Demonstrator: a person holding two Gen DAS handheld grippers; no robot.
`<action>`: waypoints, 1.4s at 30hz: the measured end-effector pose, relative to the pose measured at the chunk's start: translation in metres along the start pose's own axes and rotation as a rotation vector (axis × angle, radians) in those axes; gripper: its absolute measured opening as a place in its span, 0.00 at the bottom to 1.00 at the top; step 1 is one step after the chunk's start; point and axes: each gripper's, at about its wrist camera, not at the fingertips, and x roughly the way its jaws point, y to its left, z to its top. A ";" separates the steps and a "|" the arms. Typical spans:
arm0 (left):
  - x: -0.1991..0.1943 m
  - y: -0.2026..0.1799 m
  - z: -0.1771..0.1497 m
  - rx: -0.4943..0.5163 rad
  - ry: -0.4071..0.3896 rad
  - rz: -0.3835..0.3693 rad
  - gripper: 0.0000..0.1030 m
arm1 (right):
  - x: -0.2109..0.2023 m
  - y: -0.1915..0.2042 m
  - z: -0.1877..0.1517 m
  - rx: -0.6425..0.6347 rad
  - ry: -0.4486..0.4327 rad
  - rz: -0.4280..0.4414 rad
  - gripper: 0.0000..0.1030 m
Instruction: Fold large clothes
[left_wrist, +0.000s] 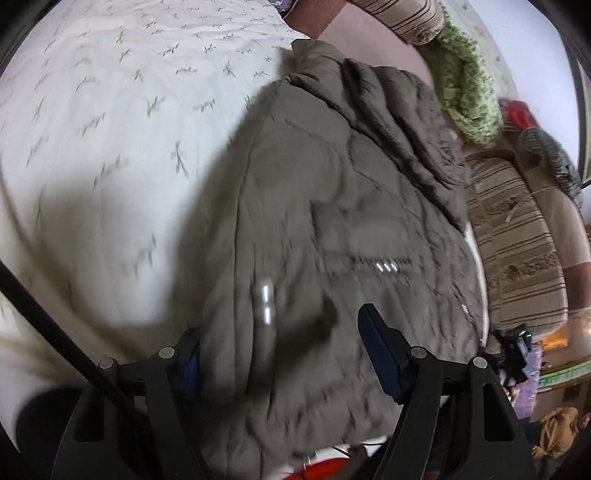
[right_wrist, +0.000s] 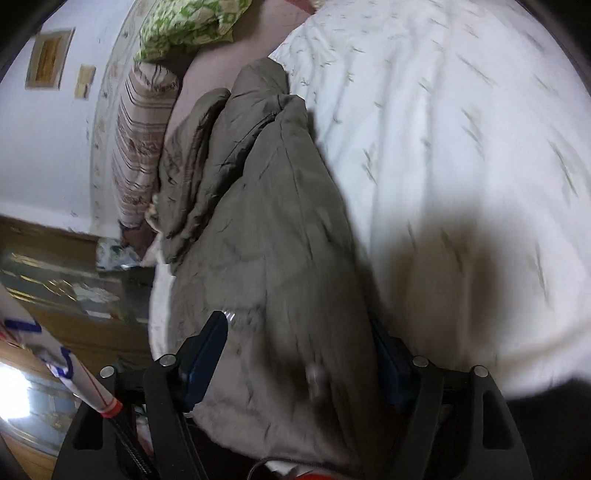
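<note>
A padded olive-grey jacket (left_wrist: 332, 177) lies bunched on a white quilt with a leaf print (left_wrist: 110, 110), its zips glinting. Its near hem fills the gap of my left gripper (left_wrist: 279, 321). The fabric bulges over the left finger and meets the blue pad of the right finger (left_wrist: 380, 350), so the gripper is shut on the jacket. In the right wrist view the same jacket (right_wrist: 280, 206) runs away from me along the quilt's (right_wrist: 443, 110) edge. My right gripper (right_wrist: 299, 317) has the thick fold packed between both blue pads.
A green patterned pillow (left_wrist: 465, 92) (right_wrist: 184, 26) and a striped bolster (left_wrist: 517, 240) (right_wrist: 140, 140) lie beyond the jacket at the bed's head. Past the bed's edge are a wooden floor (right_wrist: 55, 295), a white roll with blue marks (right_wrist: 74, 369) and clutter.
</note>
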 end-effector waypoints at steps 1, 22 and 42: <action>-0.002 0.001 -0.004 -0.010 -0.003 -0.023 0.69 | -0.005 -0.003 -0.008 0.019 0.002 0.029 0.70; 0.005 -0.031 -0.054 0.143 -0.017 0.077 0.69 | -0.011 0.014 -0.084 -0.156 0.036 -0.163 0.38; -0.073 -0.082 -0.039 0.228 -0.216 0.175 0.19 | -0.066 0.092 -0.068 -0.291 -0.084 -0.099 0.15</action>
